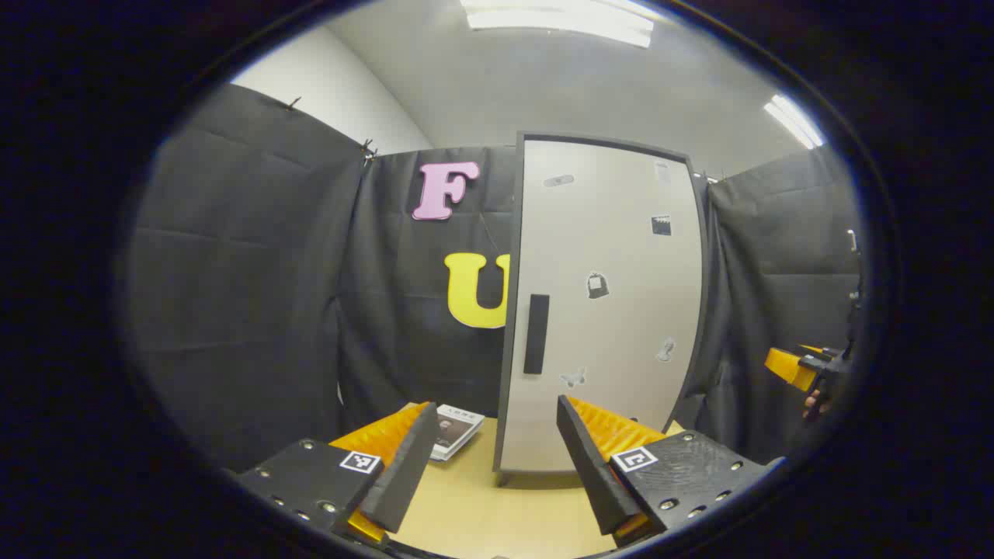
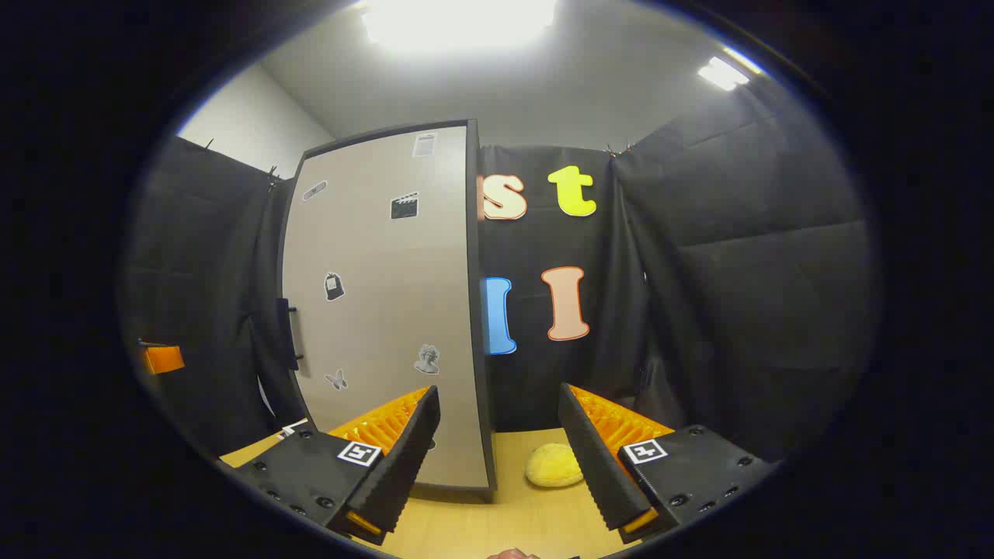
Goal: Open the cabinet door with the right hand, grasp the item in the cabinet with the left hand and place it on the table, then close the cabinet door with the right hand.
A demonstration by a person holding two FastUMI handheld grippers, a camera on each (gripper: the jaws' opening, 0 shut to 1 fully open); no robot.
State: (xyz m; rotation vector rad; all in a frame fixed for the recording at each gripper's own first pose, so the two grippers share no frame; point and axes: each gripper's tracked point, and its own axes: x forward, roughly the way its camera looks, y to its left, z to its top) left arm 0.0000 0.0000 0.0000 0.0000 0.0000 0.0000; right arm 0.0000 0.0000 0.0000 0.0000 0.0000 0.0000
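Observation:
A tall cabinet stands on the wooden table (image 1: 481, 516), and its pale door (image 1: 621, 264) with small stickers is closed. The door's dark vertical handle (image 1: 536, 334) is on its left edge. My left gripper (image 1: 495, 404) is open and empty, a short way in front of the door's lower left. My right gripper (image 2: 499, 390) is also open and empty, facing the door's (image 2: 388, 295) right edge; the handle (image 2: 287, 332) shows at that door's far side. A yellow rounded item (image 2: 553, 464) lies on the table just right of the cabinet, between my right fingers and apart from them.
A booklet (image 1: 458, 427) lies on the table left of the cabinet. Black cloth walls close in the booth on all sides. The right gripper (image 1: 800, 369), held by a hand, shows at the far right of the left gripper view; the left gripper (image 2: 159, 359) shows at the far left of the right gripper view.

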